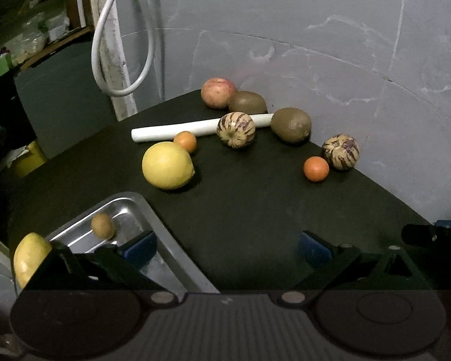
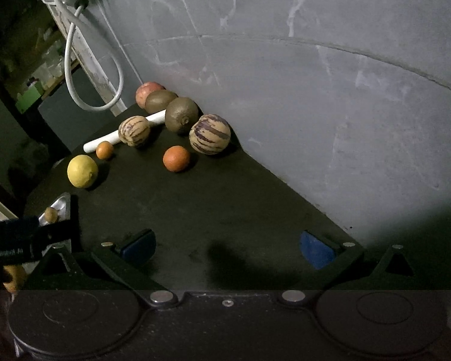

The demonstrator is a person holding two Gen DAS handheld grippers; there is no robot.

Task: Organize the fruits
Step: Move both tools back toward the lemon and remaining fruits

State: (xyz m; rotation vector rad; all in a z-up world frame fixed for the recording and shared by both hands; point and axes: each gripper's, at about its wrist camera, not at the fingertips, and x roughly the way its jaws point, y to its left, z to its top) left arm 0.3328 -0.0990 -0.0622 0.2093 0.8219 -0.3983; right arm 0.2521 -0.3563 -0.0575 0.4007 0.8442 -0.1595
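Note:
On the dark table lie a yellow lemon, two small oranges, two striped melons, two brown kiwis and a red apple. A metal tray at the near left holds a small brown fruit; a yellow fruit sits at its left edge. My left gripper is open and empty, its left finger over the tray. My right gripper is open and empty above bare table.
A white stick lies among the fruit at the back. A grey wall bounds the table on the right and back. A white cable hangs at the back left. The table drops off on the left.

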